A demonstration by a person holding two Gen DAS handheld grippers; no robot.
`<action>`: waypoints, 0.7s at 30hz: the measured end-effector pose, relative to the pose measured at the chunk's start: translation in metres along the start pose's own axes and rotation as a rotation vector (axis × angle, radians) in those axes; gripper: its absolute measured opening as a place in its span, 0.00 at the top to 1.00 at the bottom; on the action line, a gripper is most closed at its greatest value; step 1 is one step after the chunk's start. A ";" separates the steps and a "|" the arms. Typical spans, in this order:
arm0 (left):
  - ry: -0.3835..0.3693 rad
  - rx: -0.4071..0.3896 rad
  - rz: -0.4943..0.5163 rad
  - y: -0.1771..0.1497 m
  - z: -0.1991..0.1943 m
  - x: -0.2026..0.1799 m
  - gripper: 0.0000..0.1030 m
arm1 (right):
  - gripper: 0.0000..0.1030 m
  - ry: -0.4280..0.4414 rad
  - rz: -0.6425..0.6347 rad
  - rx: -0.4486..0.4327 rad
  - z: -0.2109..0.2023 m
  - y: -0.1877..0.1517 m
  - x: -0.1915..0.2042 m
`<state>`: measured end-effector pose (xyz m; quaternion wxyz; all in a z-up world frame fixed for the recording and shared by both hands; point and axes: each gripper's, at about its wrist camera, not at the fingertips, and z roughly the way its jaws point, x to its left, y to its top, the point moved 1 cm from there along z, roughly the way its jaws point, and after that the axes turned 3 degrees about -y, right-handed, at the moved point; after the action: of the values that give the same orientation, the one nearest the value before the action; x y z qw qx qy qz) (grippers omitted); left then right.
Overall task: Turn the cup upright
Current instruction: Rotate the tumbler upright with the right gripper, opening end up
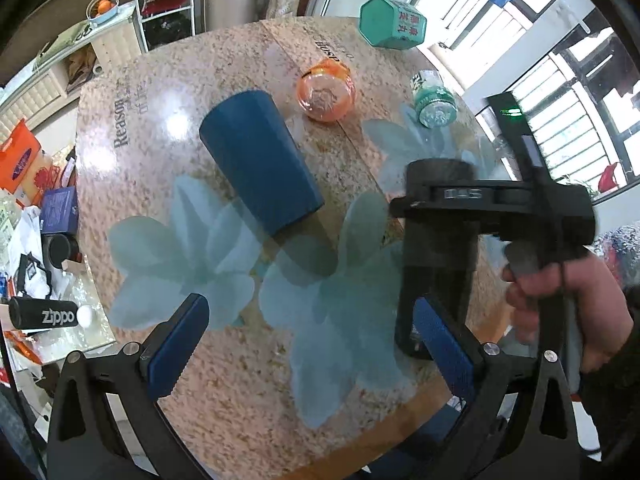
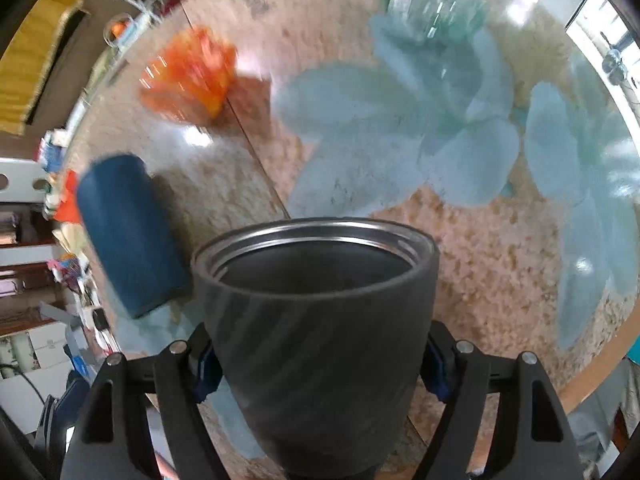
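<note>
Gripping the dark cup [image 2: 316, 320] by its sides, the right claw [image 2: 320, 364] holds it mouth-forward along the fingers, apparently just above the worktop [image 2: 460, 240]; the left claw [image 1: 308, 344] hangs wide beside it, empty.

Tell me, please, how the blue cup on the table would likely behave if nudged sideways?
The blue cup stands rim-down, tall and tapered, so a high nudge would probably tip it. The glossy table suggests a low push slides it. It looks rigid.
</note>
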<state>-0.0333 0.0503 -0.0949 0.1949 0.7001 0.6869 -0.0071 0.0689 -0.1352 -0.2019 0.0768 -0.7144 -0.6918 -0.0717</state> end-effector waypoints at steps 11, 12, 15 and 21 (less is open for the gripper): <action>0.028 -0.027 0.015 0.004 -0.006 -0.016 0.00 | 0.26 -0.030 -0.286 -0.469 -0.086 -0.033 0.019; 0.031 -0.024 0.015 0.003 -0.005 -0.017 0.00 | 0.26 -0.029 -0.302 -0.496 -0.085 -0.034 0.015; 0.040 -0.018 0.022 0.000 -0.002 -0.021 0.00 | 0.26 -0.024 -0.339 -0.536 -0.075 -0.039 0.010; 0.048 -0.009 0.038 -0.003 0.000 -0.026 0.00 | 0.26 -0.036 -0.384 -0.581 -0.071 -0.036 0.014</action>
<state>-0.0379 0.0250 -0.0890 0.1817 0.7121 0.6779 0.0162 0.0333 -0.1350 -0.1287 -0.1569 -0.5643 -0.7656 -0.2660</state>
